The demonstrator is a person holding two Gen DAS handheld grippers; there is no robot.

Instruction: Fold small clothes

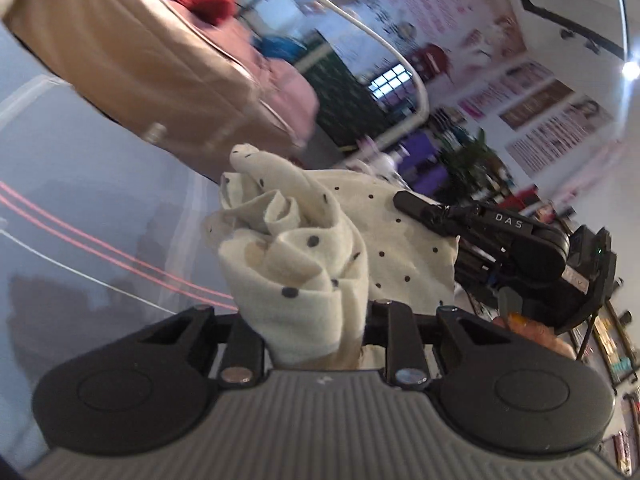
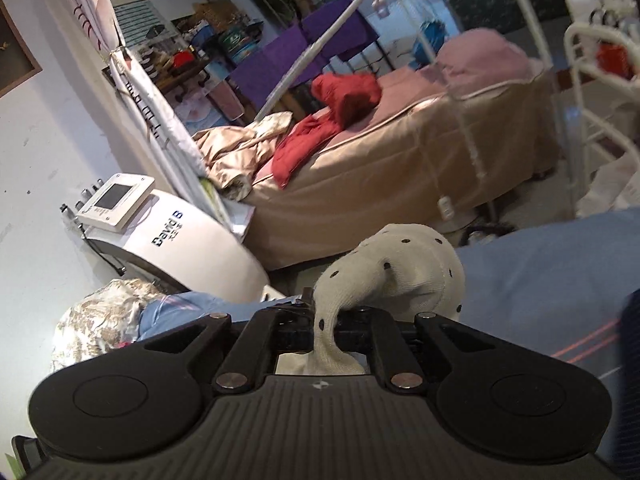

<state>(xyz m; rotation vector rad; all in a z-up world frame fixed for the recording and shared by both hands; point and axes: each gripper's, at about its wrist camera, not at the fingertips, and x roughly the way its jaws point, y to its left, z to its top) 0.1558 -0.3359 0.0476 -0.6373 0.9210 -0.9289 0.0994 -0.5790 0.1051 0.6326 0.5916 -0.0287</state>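
L gripper [image 1: 316, 320] pinches a bunched fold of the cream dotted cloth [image 1: 304, 248], which rises crumpled just ahead of it. R gripper [image 2: 332, 320] clamps another part of the cloth [image 2: 400, 272], humped over its tips, above a blue sheet [image 2: 540, 264]. Beyond: tan bed [image 2: 380, 172] w/ red clothes [image 2: 344, 100], white machine [image 2: 180, 240]

My left tool [image 1: 312, 316] is clamped on a bunched fold of the cream dotted garment [image 1: 320, 248], lifted and tilted. My right tool [image 2: 328, 320] pinches another edge of it, and its black body shows beyond in the left wrist view.
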